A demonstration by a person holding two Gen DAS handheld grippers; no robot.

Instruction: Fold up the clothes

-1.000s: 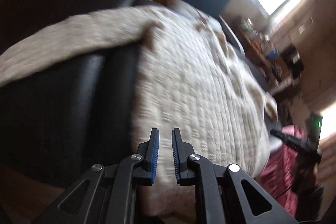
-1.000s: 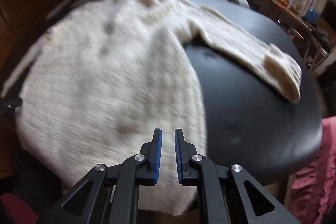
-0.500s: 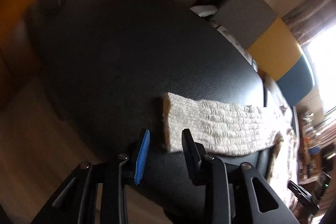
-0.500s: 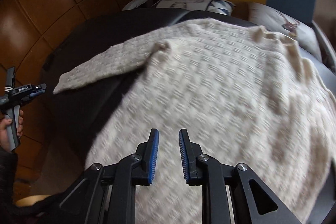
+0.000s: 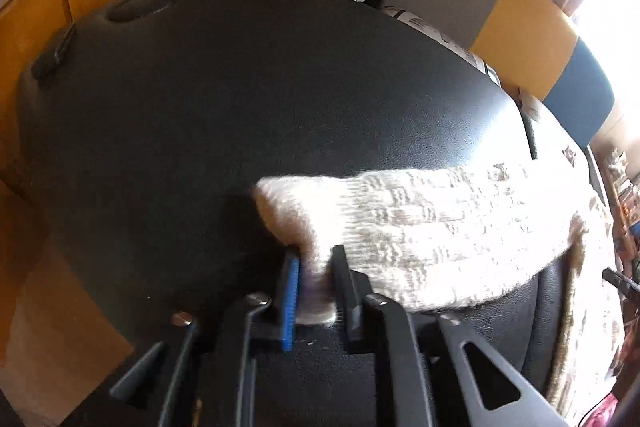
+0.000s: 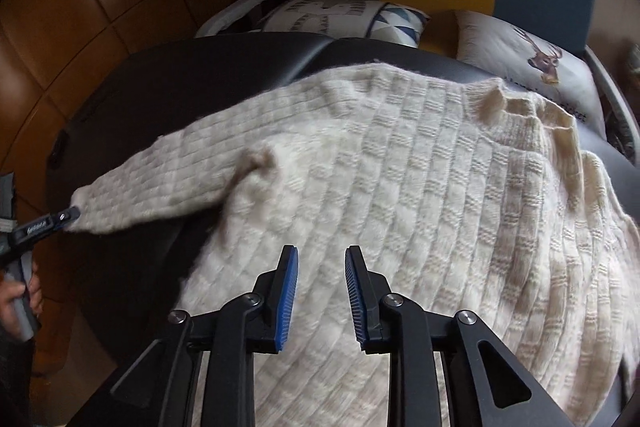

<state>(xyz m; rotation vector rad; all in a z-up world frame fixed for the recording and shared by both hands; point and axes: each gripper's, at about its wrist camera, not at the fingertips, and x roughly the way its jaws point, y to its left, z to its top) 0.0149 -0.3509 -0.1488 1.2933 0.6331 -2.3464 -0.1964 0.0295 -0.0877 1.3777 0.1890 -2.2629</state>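
Your left tool (image 5: pixel 314 281) is clamped on the cuff end of the cream knit sweater's (image 6: pixel 400 195) sleeve (image 5: pixel 420 227), at the near edge of the black tabletop (image 5: pixel 240 99); the sleeve runs away to the right toward the body. Your right tool (image 6: pixel 321 291) hangs spread wide over the sweater's lower body, nothing between its blue pads; whether it touches the knit is unclear. The sweater lies flat across the tabletop, collar at the far right, near the deer cushion (image 6: pixel 532 63).
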